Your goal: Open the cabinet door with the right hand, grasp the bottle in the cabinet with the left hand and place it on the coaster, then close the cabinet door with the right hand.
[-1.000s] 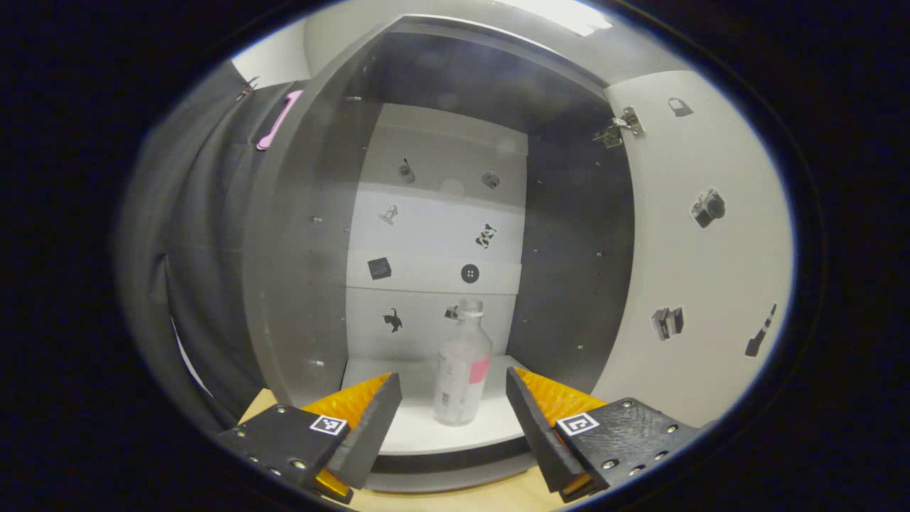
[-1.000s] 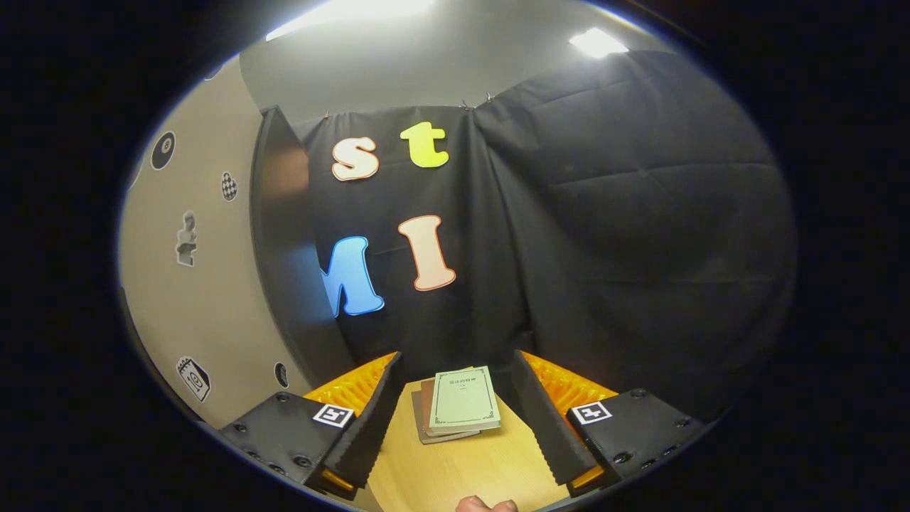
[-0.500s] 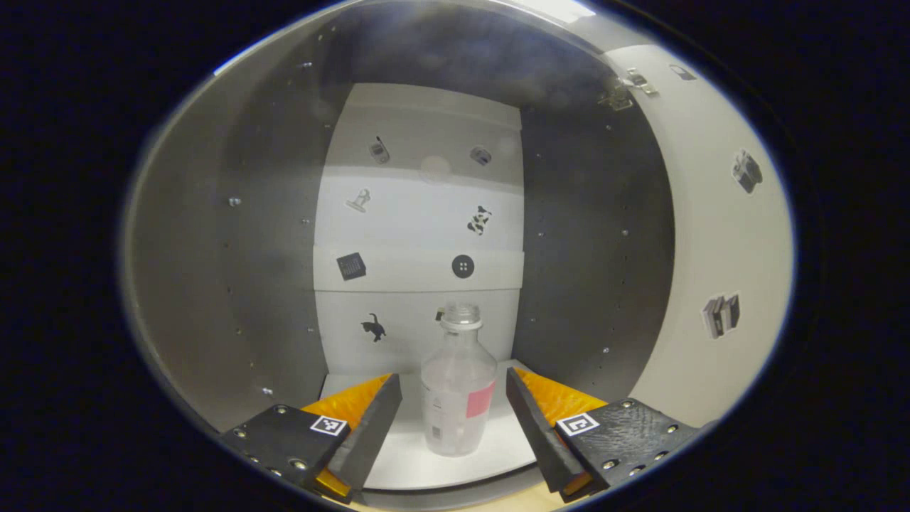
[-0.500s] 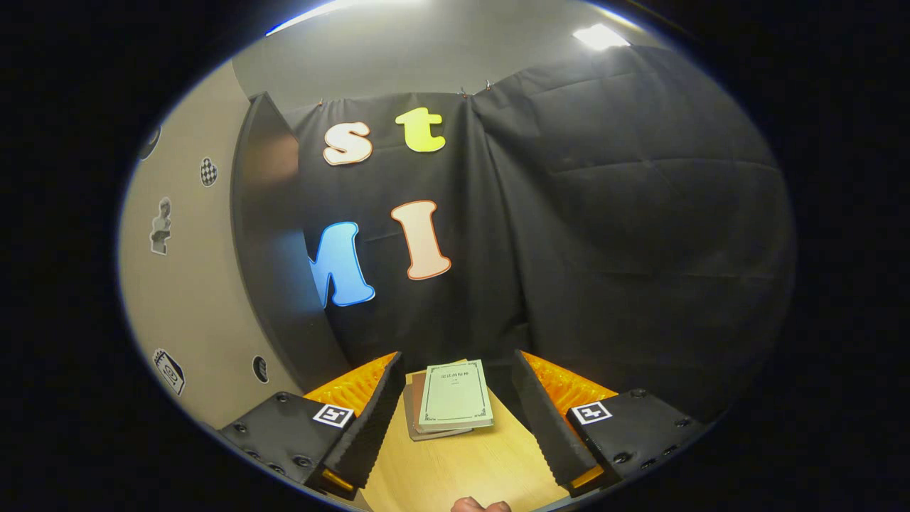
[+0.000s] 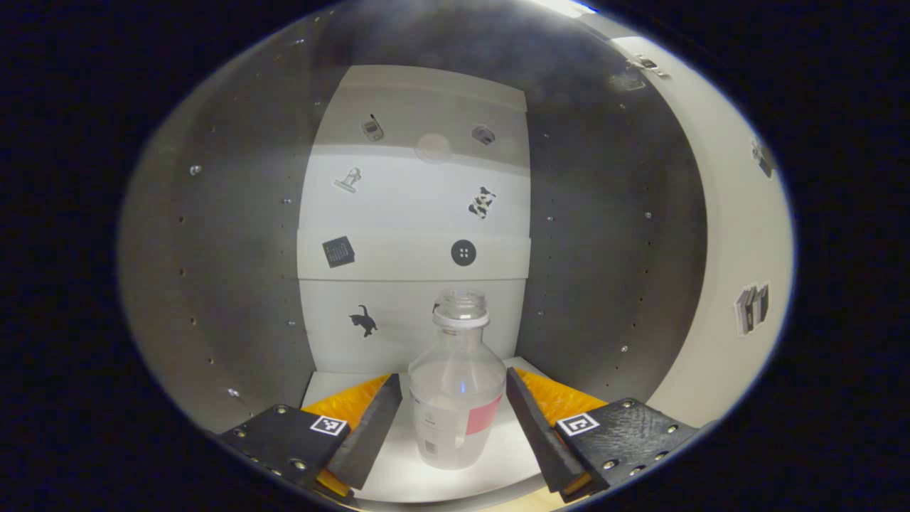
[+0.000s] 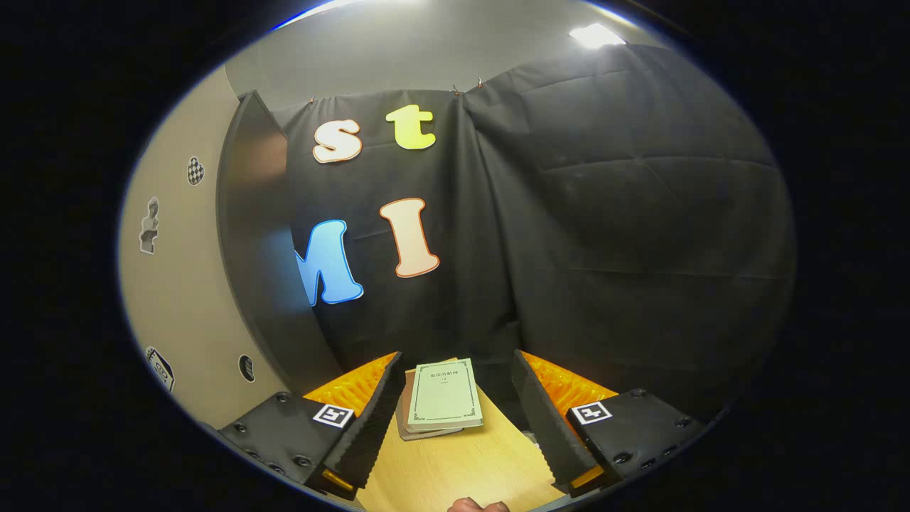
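- Nearest in the left gripper view, the left gripper [image 5: 453, 416] stands spread wide inside the cabinet, a finger on either side of the bottle [image 5: 457, 387]; the fingers look just beside the glass, not pressing on it, so I judge the grasp as lined up and not yet made.
- The bottle is clear, uncapped and upright, with a pink patch on its label; it sits on the cabinet floor [image 5: 490, 462] near the front edge, roughly midway between the side walls.
- Behind it, the white back panel [image 5: 416, 206] carries small stickers, and the opened cabinet door [image 5: 739, 235] swings off to the right of the view — so the first step, opening the door, looks done.
- In the right gripper view, the right gripper [image 6: 455, 419] is also spread apart and holds nothing; it hangs over the tabletop [image 6: 462, 473], clear of the door.
- Just past its fingers a stack of books [image 6: 441, 402] lies by the tabletop's far edge, near the black cloth wall.
- To the left of that view the door's edge [image 6: 252, 235] stands out from the pale cabinet side.
- Left to do, by my reading: close on the bottle, lift it out, set it on the coaster — I cannot place the coaster from here — then shut the door with the right gripper.
- Overall the task seems about a third along.
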